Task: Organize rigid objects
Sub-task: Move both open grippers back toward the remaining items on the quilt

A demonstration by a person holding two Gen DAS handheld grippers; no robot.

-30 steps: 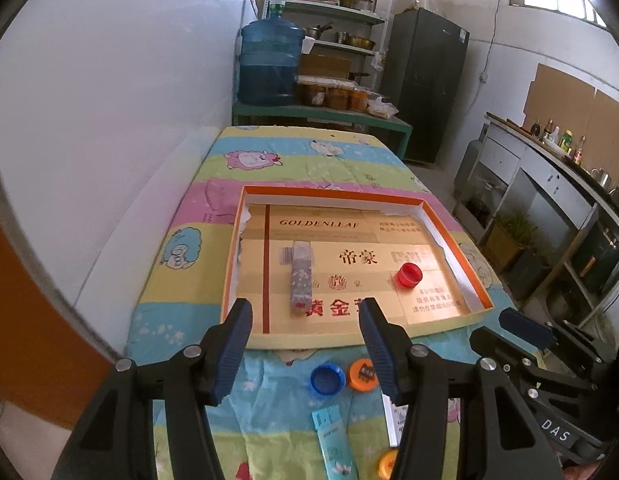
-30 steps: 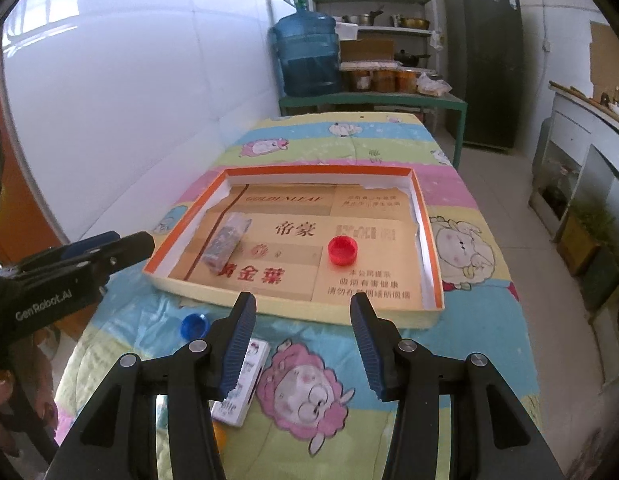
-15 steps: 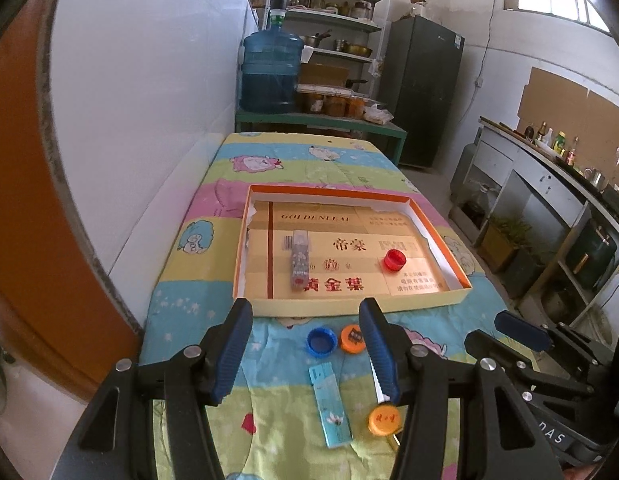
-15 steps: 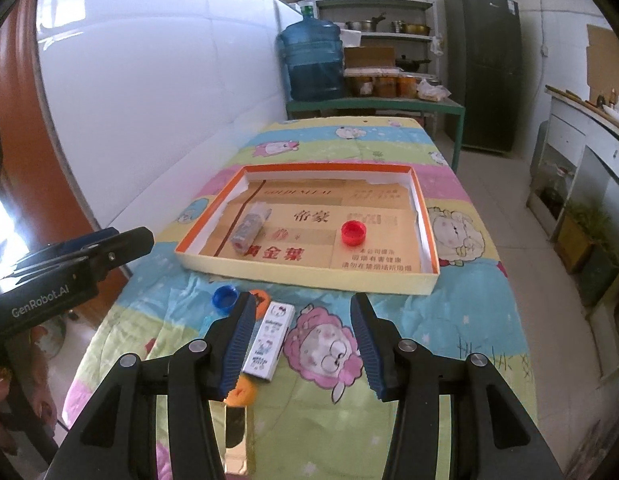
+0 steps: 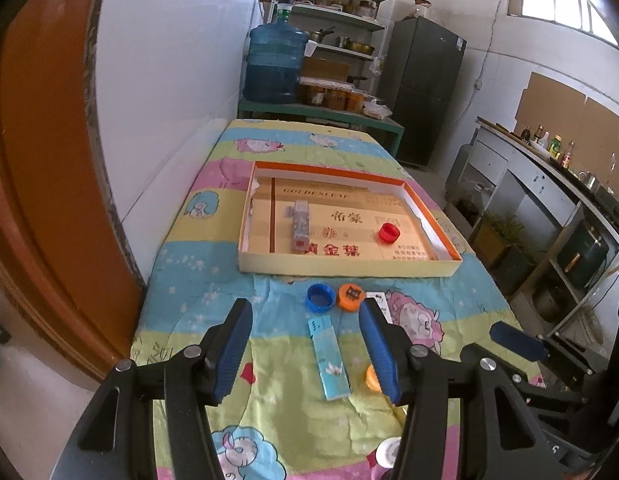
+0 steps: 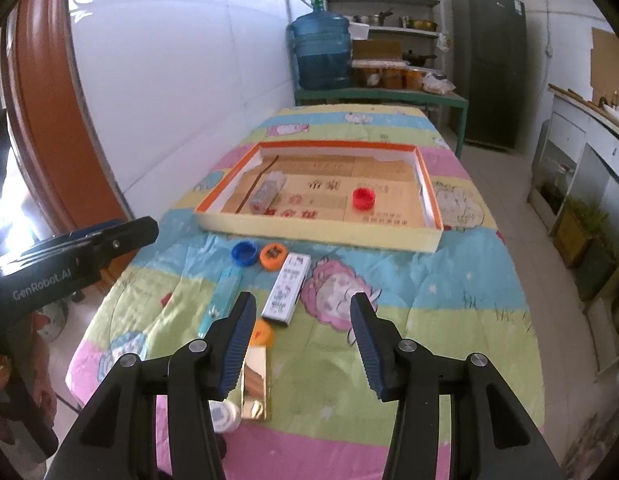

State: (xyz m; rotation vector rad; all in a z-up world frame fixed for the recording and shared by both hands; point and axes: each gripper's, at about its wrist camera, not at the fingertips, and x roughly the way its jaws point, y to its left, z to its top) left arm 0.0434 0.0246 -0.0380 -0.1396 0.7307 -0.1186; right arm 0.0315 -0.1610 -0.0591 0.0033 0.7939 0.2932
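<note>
Both claws hang above the near end of the worktop (image 6: 409,292), which is covered in a pastel cartoon-print cloth. The left claw (image 5: 305,344) is spread wide with nothing between its blue ribbed pads. The right claw (image 6: 303,336) is also released, gap empty.

Going left to right across the loose pieces: a long, flat light-blue packet (image 6: 221,296) lies lengthwise on the cloth. It looks thin and light, so it is probably best pinched across its narrow width near the middle. Just beyond it sits an open blue plastic bottle cap (image 6: 244,253), touching an orange bottle cap (image 6: 273,256) with a dark mark on top. Both look stiff and feather-light, with low rims likely to squirt out of a sloppy pinch, so take them square across the diameter. Next is a white printed rectangular carton (image 6: 287,289), rigid-looking, best gripped on its long sides. Nearer the claw lies a second orange cap (image 6: 261,334), a shiny gold flat box (image 6: 255,384) whose glossy face may be slippery, and a small white round lid (image 6: 223,416) at the cloth's edge.

Farther back, the shallow orange-rimmed cardboard tray (image 6: 431,204) already holds a slim clear-wrapped stick (image 6: 265,194) on its left and a red bottle cap (image 6: 364,199) towards its right.
</note>
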